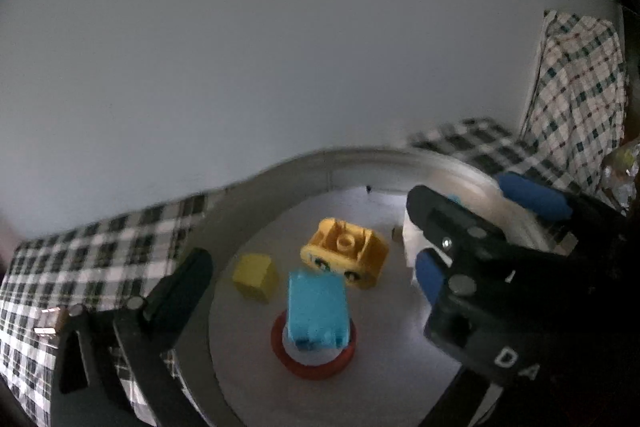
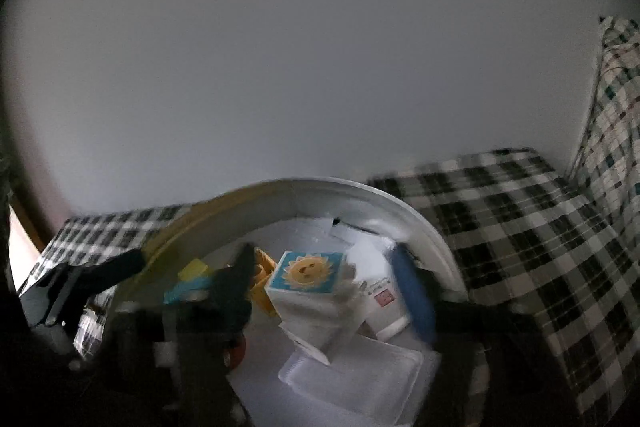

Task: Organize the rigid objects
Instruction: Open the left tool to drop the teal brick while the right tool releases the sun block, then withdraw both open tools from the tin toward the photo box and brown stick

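A round white basin (image 1: 280, 179) stands on a checkered cloth. In it lie a yellow toy block (image 1: 346, 253), a small yellow cube (image 1: 256, 277), a blue block (image 1: 318, 309) and a red-rimmed lid (image 1: 316, 367) under it. My left gripper (image 1: 316, 263) hangs open over the basin, the blue block between its jaws and untouched. In the right wrist view my right gripper (image 2: 328, 275) holds a white box with a sun picture (image 2: 308, 273) inside the basin (image 2: 420, 223). A blue pad shows on its right finger (image 2: 412, 291).
White packets and a label card (image 2: 382, 297) lie beside the sun box, with a clear plastic lid (image 2: 352, 375) nearer me. The checkered cloth (image 2: 520, 227) covers the table. A second checked cloth (image 1: 576, 79) hangs at the right against a plain wall.
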{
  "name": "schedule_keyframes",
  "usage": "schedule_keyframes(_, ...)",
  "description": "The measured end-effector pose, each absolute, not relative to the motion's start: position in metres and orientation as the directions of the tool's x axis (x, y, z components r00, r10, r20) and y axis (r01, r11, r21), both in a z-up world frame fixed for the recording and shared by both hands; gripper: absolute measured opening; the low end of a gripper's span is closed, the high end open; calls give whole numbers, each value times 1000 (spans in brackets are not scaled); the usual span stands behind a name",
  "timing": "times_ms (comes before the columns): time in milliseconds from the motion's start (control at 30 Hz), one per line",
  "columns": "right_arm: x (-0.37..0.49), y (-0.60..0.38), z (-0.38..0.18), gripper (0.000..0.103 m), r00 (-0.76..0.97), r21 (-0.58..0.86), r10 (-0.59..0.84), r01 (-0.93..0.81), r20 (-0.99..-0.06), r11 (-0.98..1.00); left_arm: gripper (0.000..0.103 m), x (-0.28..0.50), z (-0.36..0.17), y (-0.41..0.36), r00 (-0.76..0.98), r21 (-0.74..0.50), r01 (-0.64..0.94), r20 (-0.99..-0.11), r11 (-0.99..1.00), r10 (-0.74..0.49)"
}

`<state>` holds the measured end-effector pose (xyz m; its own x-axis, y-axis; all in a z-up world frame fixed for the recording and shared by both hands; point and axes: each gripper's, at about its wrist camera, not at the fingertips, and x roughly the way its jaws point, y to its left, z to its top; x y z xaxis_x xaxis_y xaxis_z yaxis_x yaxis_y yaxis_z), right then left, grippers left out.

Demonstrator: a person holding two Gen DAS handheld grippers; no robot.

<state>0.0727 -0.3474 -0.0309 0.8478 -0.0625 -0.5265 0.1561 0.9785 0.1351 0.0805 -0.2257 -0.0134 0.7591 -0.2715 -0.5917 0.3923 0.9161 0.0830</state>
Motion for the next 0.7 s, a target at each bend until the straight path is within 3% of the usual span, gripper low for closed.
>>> schedule_keyframes(133,56,-357,-18,93,892,183,-95,194,-442,964,103,77,-7,-222,773,70,387,-568,919,-283)
schedule_keyframes(567,41,-373,-19,93,903,209,-219,310,-370,927,103,64,-11,-191,814,52,312,-529,949,-239)
schedule_keyframes(700,25,-367,-17,93,919,171,-312,357,-242,918,103,55,-7,-169,871,57,237,-455,970,-186)
